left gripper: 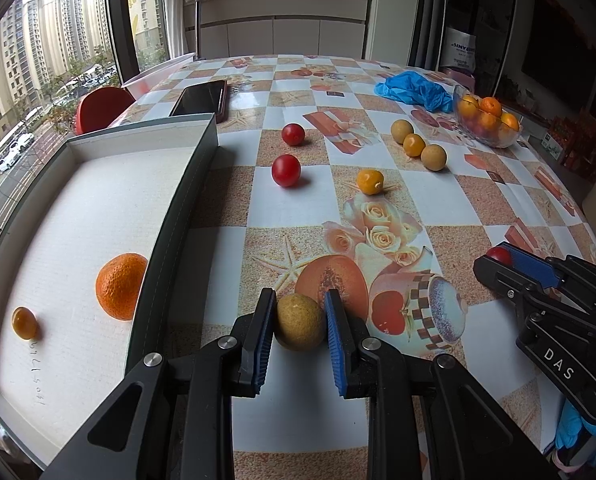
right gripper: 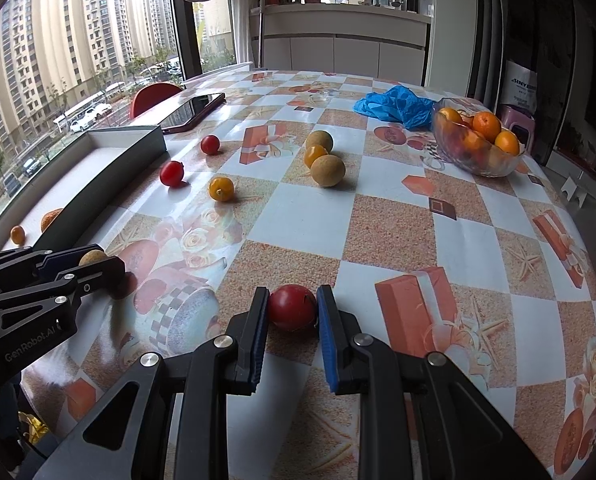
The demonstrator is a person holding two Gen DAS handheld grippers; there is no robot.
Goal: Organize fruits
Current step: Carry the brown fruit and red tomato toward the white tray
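My left gripper (left gripper: 300,312) is shut on a tan round fruit (left gripper: 300,322) just right of the grey-walled box (left gripper: 186,200). The box holds an orange (left gripper: 120,286) and a small kumquat (left gripper: 25,322). My right gripper (right gripper: 292,308) is shut on a red tomato (right gripper: 292,306) on the table; it also shows in the left wrist view (left gripper: 502,258). Loose on the table are two red tomatoes (left gripper: 286,170), (left gripper: 293,134), a kumquat (left gripper: 370,182), and a cluster of two tan fruits and a kumquat (left gripper: 414,145).
A glass bowl (right gripper: 478,160) of oranges stands at the back right. Blue plastic gloves (right gripper: 398,106) lie beside it. A dark phone (left gripper: 200,98) lies behind the box. A red chair (left gripper: 102,106) stands past the table's left edge.
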